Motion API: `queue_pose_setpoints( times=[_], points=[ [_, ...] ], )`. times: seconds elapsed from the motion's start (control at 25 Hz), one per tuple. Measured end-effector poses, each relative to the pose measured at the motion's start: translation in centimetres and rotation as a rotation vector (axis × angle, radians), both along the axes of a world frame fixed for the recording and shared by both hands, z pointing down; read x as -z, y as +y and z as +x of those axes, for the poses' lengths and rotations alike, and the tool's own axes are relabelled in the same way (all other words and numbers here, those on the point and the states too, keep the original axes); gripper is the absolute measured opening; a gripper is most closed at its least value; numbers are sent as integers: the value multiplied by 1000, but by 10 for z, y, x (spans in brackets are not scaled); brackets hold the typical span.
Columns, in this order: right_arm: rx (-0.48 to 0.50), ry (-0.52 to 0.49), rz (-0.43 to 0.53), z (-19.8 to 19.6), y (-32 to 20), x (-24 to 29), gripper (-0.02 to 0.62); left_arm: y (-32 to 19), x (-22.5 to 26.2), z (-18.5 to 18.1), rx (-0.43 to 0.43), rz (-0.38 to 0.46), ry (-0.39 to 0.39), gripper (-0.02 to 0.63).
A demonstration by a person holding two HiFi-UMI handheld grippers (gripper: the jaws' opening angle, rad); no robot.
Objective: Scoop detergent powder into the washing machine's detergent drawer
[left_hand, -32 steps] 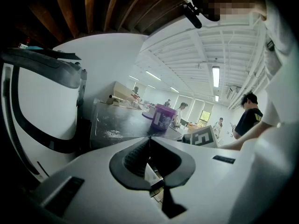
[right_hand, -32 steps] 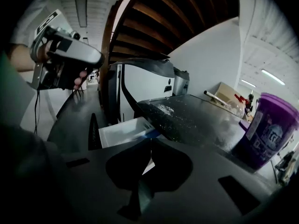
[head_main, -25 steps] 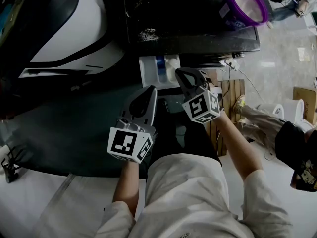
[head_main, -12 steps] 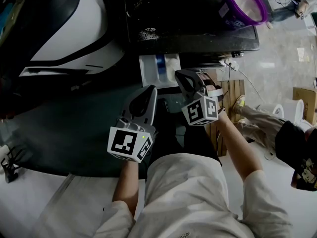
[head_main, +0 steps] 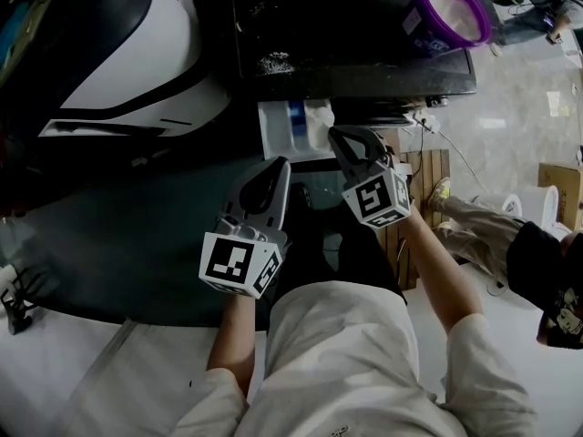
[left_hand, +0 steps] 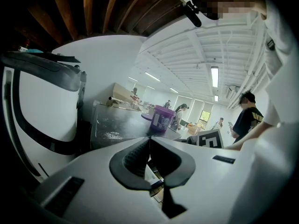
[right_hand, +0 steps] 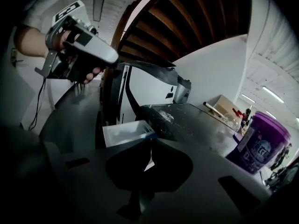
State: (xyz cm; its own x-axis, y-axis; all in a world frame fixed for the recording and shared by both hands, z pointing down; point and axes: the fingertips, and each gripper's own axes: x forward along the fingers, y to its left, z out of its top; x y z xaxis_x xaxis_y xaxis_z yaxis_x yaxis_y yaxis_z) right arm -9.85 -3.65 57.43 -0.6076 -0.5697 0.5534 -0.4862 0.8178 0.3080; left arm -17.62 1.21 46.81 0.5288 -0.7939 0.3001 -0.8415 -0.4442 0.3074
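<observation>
Detergent drawer stands pulled out from the front edge of the dark washing machine, a white tray with a blue piece near its back. Whether any powder lies in it cannot be told. From the right gripper view the drawer sits just beyond the jaw tips, open side up.

The right gripper has its jaws pressed together with nothing between them; only a thin sliver of light shows along the seam. In the head view its tip lies just beside the drawer's right front corner, and whether it touches cannot be made out.

The left gripper also has its jaws closed on nothing, the ribbed pads meeting at the tip. It hangs below and a little left of the drawer, near it but apart, pointing toward the machine.

A purple tub with pale powder inside stands at the far right corner of the machine's top, well apart from both grippers and uncovered. A patch of spilled powder lies on the dark top, behind the drawer.

To the left of the machine is a white appliance with a dark curved band. On the floor to the right lies a wooden slatted board, and a person in a dark shirt stands beyond it
</observation>
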Motion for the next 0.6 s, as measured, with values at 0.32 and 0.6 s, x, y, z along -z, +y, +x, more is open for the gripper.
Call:
queue_pose_setpoints(
  times=[0.32, 0.6],
  points=[
    [-68, -127, -72, 8, 1, 18, 9, 0, 6, -1, 4, 19, -5, 20],
    [-155, -263, -130, 23, -2, 44, 9, -7, 21, 0, 7, 53, -10, 20]
  ],
)
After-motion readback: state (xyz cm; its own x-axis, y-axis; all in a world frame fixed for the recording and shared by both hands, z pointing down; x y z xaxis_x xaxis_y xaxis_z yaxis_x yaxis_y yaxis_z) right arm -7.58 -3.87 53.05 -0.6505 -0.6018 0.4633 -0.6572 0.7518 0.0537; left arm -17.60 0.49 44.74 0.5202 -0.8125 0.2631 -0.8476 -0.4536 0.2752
